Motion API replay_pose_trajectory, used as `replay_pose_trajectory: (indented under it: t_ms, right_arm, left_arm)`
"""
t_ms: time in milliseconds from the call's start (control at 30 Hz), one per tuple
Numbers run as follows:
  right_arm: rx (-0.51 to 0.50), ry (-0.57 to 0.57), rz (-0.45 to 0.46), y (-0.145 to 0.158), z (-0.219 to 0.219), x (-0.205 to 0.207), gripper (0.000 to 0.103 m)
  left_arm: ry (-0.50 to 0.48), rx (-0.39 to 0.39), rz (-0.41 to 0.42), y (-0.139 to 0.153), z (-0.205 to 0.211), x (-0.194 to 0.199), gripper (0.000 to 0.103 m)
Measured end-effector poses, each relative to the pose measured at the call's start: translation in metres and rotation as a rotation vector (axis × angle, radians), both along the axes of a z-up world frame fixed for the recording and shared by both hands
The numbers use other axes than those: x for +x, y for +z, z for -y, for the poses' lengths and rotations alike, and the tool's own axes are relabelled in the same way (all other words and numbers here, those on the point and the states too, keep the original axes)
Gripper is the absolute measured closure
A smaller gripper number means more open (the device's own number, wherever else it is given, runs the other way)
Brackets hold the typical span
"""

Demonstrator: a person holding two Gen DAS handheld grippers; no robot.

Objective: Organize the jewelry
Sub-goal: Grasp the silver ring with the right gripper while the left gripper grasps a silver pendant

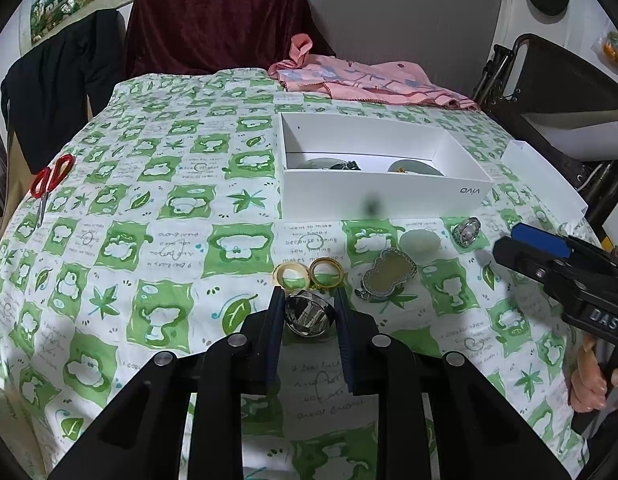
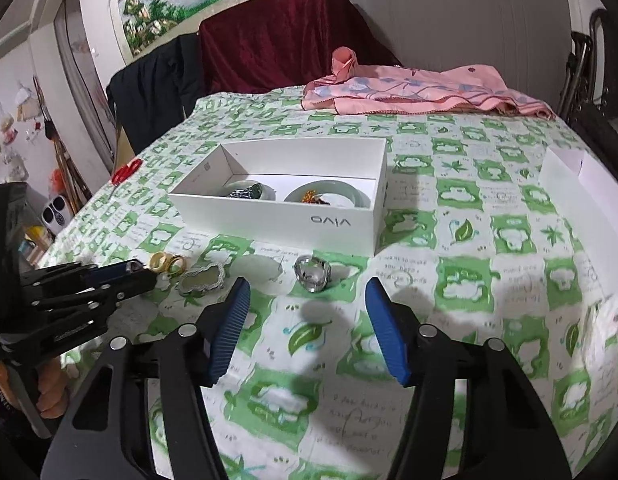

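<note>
My left gripper point(image 1: 309, 300) is shut on a wide silver ring point(image 1: 309, 315), just above the cloth. Ahead of it lie two gold rings point(image 1: 309, 274), a silver-framed pendant point(image 1: 389, 274), a pale green jade piece point(image 1: 420, 242) and a silver ring point(image 1: 466, 232). The white box point(image 1: 383, 196) behind them holds two pale dishes with jewelry. My right gripper point(image 2: 307, 292) is open and empty, with the silver ring point(image 2: 312, 273) on the cloth just beyond its fingertips. The pendant point(image 2: 203, 277), the gold rings point(image 2: 167, 263) and the box point(image 2: 285, 216) show there too.
Red-handled scissors point(image 1: 49, 184) lie at the table's left edge. A pink cloth point(image 1: 365, 82) lies at the far side. A white box lid point(image 1: 543, 178) sits at the right edge. The green and white tablecloth point(image 1: 169, 240) covers the table.
</note>
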State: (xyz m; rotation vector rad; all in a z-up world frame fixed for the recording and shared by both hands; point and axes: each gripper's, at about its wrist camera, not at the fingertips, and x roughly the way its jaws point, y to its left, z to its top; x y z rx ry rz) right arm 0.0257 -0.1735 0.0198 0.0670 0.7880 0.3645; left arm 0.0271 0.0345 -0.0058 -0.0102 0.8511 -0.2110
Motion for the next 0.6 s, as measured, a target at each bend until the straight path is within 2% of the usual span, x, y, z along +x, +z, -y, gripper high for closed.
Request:
replay_pose_trajectory:
  t_ms: [167,267,333,367,600]
  right_arm:
    - [-0.022,0.005,-0.047,-0.008,-0.005,0.014,0.059]
    - [-0.024,-0.001,-0.065,-0.011,-0.006,0.021,0.062]
    - [-0.02,0.004,-0.08,-0.014,-0.008,0.024,0.069]
    - [-0.019,0.01,-0.094,-0.016,-0.009,0.026,0.079]
    - [0.054,0.005,-0.102,-0.016,0.001,0.027,0.081]
  left_arm:
    - [0.013,-0.009,-0.004,0.0,-0.003,0.001,0.078]
    - [0.018,-0.016,-0.01,-0.001,-0.004,0.002,0.078]
    - [0.017,-0.017,-0.011,-0.001,-0.004,0.003,0.078]
    - [0.017,-0.015,-0.011,-0.001,-0.004,0.003,0.078]
    - [0.021,-0.019,-0.012,-0.001,-0.004,0.003,0.078]
